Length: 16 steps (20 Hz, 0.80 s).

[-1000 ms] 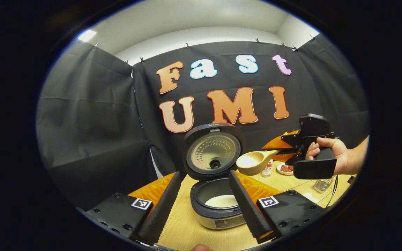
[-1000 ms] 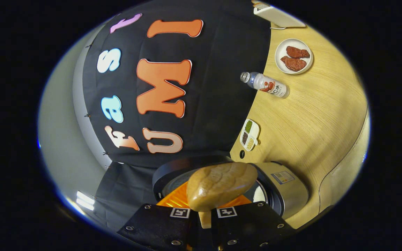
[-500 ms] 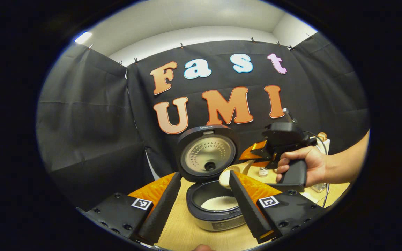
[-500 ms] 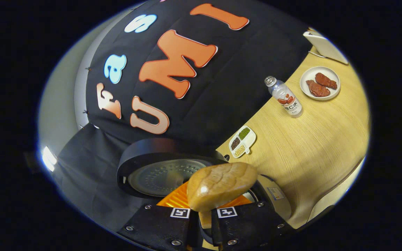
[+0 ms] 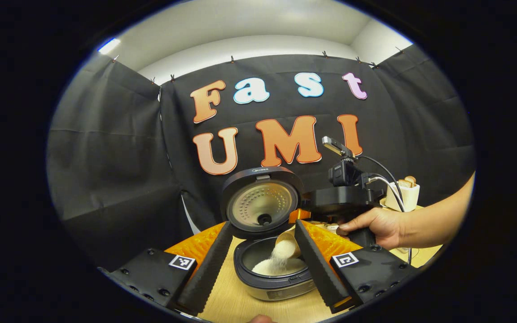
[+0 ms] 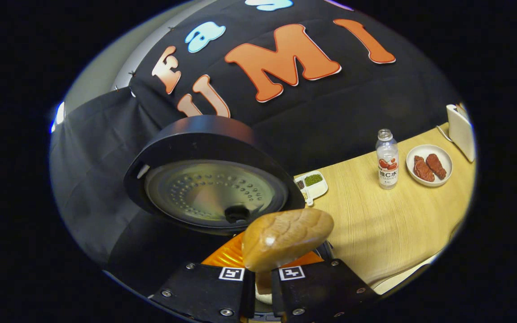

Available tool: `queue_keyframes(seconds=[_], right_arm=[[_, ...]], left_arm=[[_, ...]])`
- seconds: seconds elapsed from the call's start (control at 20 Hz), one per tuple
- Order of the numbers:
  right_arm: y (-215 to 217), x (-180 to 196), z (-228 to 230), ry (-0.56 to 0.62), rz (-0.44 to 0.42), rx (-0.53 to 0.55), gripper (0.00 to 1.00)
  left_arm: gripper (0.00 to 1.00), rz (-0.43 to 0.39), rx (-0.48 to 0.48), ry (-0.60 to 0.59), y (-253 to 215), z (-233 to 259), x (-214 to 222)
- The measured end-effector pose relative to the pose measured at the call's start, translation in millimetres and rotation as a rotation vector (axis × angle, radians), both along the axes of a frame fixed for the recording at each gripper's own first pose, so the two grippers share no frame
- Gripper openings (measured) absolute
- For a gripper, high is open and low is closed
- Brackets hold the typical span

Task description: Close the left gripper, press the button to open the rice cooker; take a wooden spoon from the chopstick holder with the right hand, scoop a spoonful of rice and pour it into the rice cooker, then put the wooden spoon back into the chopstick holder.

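Here, right claw (image 6: 262, 273) gripping tipped wooden spoon (image 6: 285, 238), rice (image 5: 281, 258) pouring, left claw (image 5: 260, 262) wide.

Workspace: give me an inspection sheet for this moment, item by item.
Surface: wooden table, bare in front.
Job's things: rice cooker open, lid upright; wooden spoon tipped over the pot, rice pouring in; chopstick holder not made out.
Clutter: bottle, plate of brown pieces, small divided dish, pale container at the table's far end.
Grippers: left tool open, held short of the cooker; right tool shut on the spoon's handle, a hand holding it.
Cables: dark cable looping off the right tool.
Surroundings: black cloth wall.
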State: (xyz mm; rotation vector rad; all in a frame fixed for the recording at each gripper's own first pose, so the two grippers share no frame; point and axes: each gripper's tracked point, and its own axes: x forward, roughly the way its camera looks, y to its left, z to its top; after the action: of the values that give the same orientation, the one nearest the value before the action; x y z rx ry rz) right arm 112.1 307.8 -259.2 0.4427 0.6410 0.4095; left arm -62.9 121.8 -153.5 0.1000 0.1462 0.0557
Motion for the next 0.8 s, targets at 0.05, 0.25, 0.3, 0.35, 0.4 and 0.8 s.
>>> queue_keyframes(seconds=[0.05,0.25,0.3,0.35,0.4,0.8], right_arm=[[1.9,0.2,0.4,-0.013,0.013,-0.022,0.14],[5.8,0.2,6.3,-0.066,0.055,-0.078,0.14],[7.0,-0.8,8.6,-0.079,0.065,-0.090,0.14],[8.2,-1.4,11.4,-0.093,0.075,-0.102,0.14],[10.4,-2.5,14.6,-0.109,0.084,-0.116,0.14],[35.1,-18.3,35.2,-0.229,0.214,-0.185,0.14]], left_arm=[[0.95,-0.001,0.002,0.000,-0.5,0.6,0.1],[0.95,-0.007,0.001,-0.002,-1.8,2.9,1.5],[0.95,-0.007,0.002,0.001,-2.0,1.9,1.0],[0.95,-0.009,0.002,0.002,-2.4,1.9,0.9],[0.87,-0.009,0.002,0.003,-2.8,2.2,1.0],[0.95,-0.018,0.012,0.001,-6.5,5.7,-2.9]])
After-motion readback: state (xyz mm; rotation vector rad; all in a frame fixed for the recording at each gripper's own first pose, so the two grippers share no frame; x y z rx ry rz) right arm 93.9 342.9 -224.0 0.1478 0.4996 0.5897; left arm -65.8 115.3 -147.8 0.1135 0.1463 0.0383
